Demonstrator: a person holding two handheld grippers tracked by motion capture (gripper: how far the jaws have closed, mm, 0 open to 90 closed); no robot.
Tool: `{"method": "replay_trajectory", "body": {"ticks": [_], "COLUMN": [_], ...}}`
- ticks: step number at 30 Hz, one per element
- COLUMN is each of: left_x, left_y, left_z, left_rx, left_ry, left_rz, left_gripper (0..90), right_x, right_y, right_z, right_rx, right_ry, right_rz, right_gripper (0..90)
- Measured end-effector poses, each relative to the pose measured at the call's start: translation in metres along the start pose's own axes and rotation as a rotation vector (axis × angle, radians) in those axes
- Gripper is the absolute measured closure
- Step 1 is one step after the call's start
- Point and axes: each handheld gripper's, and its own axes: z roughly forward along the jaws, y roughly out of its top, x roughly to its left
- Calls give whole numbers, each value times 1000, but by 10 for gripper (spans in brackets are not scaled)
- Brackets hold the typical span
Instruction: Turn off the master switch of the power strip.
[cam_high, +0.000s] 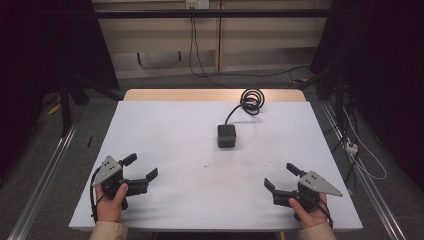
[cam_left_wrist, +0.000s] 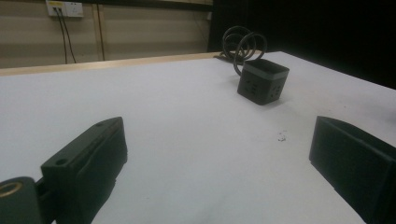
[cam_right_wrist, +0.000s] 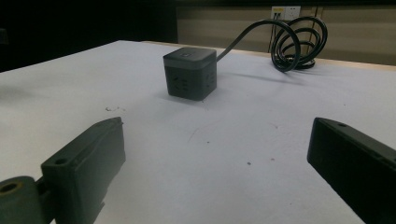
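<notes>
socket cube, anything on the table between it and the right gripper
Nothing but bare white table lies between the socket cube and the right gripper, as the high view shows.

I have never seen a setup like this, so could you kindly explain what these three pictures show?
A person sits at a white table with a hand-held two-jaw tool in each hand: the left gripper and the right gripper. One picture looks down from above; the other two come from cameras riding on each gripper, looking out between its black jaws. On the table stands a dark socket cube with a coiled cable. Both grippers are open and hold nothing.
</notes>
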Motion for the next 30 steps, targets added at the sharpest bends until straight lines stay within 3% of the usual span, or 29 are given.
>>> {"method": "replay_trajectory", "body": {"ticks": [11, 30], "left_x": [0, 2], "left_y": [0, -2], "left_z": [0, 0], "left_rx": [0, 6], "left_ry": [-5, -18], "left_rz": [7, 3], "left_gripper": [41, 41], "right_x": [1, 0], "right_y": [4, 21], "right_z": [5, 34], "right_rx": [-1, 12], "right_ry": [-1, 10], "right_rz": [-5, -29], "right_gripper": [36, 40]}}
